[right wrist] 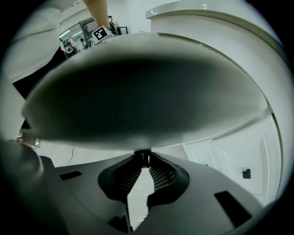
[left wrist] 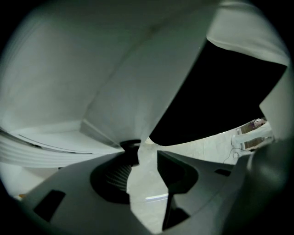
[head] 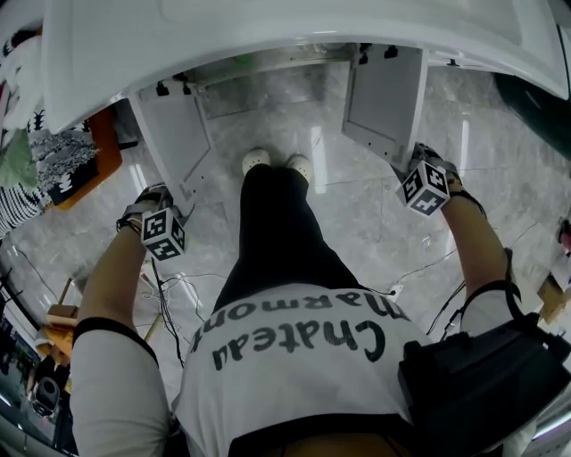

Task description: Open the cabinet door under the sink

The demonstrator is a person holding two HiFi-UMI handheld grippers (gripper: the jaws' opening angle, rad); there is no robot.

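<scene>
Under the white sink counter (head: 268, 27) both cabinet doors stand swung out. The left door (head: 174, 134) has my left gripper's marker cube (head: 163, 234) at its outer edge. My left gripper (left wrist: 144, 151) points down with its jaws apart and floor showing between them. The left door's lower corner (left wrist: 115, 82) ends at the left fingertip (left wrist: 131, 147). At the outer edge of the right door (head: 384, 94) sits my right gripper's marker cube (head: 424, 187). My right gripper (right wrist: 144, 156) has its tips pinched on the edge of that door (right wrist: 147, 96).
The person's black-trousered legs (head: 277, 232) and white shoes (head: 277, 163) stand between the doors on the marble floor (head: 357, 223). Cables (head: 178, 286) trail on the floor at the left. An orange board (head: 103, 152) lies far left, and a dark green object (head: 535, 98) far right.
</scene>
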